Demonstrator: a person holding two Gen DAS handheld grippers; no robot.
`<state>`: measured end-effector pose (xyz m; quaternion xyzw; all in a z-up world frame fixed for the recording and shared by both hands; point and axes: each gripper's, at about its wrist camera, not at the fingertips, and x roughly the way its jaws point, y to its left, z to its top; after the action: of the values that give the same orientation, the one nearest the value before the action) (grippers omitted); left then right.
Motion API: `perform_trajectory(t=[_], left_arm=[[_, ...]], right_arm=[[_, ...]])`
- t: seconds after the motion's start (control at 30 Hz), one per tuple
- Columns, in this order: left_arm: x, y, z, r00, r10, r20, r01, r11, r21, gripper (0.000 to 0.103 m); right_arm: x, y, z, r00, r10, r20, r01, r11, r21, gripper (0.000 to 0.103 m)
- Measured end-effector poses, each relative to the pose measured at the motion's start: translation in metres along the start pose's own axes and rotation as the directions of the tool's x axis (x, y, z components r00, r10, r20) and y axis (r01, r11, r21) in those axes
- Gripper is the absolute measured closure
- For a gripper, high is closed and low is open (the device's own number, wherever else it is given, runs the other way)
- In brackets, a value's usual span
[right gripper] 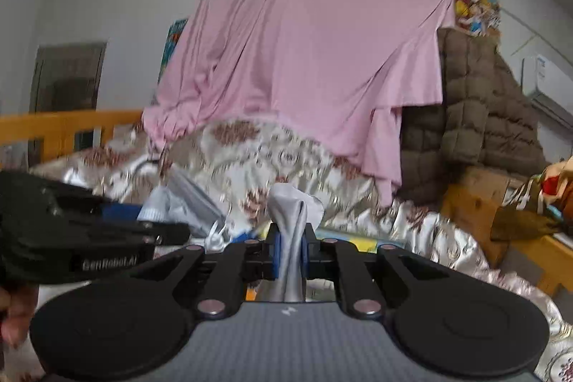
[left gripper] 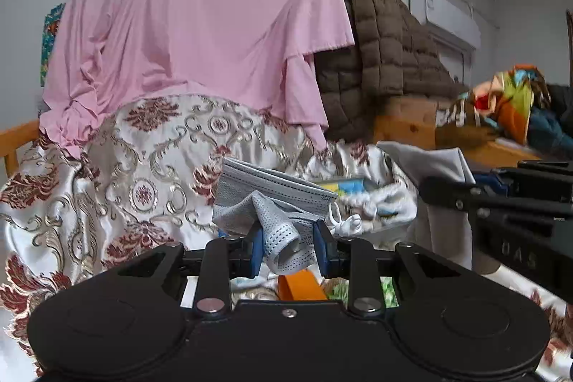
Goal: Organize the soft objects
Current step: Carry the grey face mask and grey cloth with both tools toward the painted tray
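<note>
— Two cloths are held up, well above the patterned bedspread?
— Yes. A grey mesh cloth is bunched between the left gripper pads; a pale grey cloth is clamped in the right gripper. Both should be kept pinched and apart, it is judged.

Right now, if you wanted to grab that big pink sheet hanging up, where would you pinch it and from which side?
Probably the loose corner of the pink sheet that droops at its lower right, next to the brown quilted coat. It hangs free in folds, so a gripper coming from the front could close across the thin edge. Both are busy: the left gripper holds a grey face mask, the right gripper a grey cloth.
</note>
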<state>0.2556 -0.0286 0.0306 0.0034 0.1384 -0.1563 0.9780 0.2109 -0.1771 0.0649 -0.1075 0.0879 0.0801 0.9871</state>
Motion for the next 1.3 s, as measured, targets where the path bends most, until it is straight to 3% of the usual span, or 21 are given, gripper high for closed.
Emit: perform_trajectory(t=[0.23,0.43,0.67,0.83,1.0,1.3], left_arm=[[-0.007,-0.002,0.034,0.997,0.032,0.071,-0.030,0.999,-0.040,0.072],[0.021,-0.003,0.057,0.996,0.029,0.085,-0.028,1.000,-0.011,0.072],[0.122,0.000,0.078,0.998,0.014,0.053,-0.014,1.000,0.002,0.072],[0.207,-0.002,0.083,1.000,0.007,-0.009,-0.007,1.000,0.001,0.072],[0.282,-0.003,0.081,0.997,-0.013,-0.074,0.011,1.000,-0.025,0.072],[0.350,0.008,0.047,0.979,-0.022,-0.204,0.008,0.998,-0.067,0.072]], right_arm=[[0.016,-0.016,0.038,0.999,0.007,0.050,-0.009,0.999,0.040,0.091],[0.063,-0.048,0.044,0.998,-0.013,0.064,0.008,0.997,0.080,0.091],[0.155,-0.096,0.029,0.999,-0.042,0.025,0.036,0.978,0.204,0.091],[0.215,-0.127,0.015,0.998,-0.059,0.016,0.052,0.959,0.279,0.091],[0.262,-0.159,-0.007,0.997,-0.062,-0.039,0.073,0.918,0.390,0.091],[0.303,-0.178,-0.036,0.982,-0.059,-0.180,0.132,0.895,0.426,0.091]])
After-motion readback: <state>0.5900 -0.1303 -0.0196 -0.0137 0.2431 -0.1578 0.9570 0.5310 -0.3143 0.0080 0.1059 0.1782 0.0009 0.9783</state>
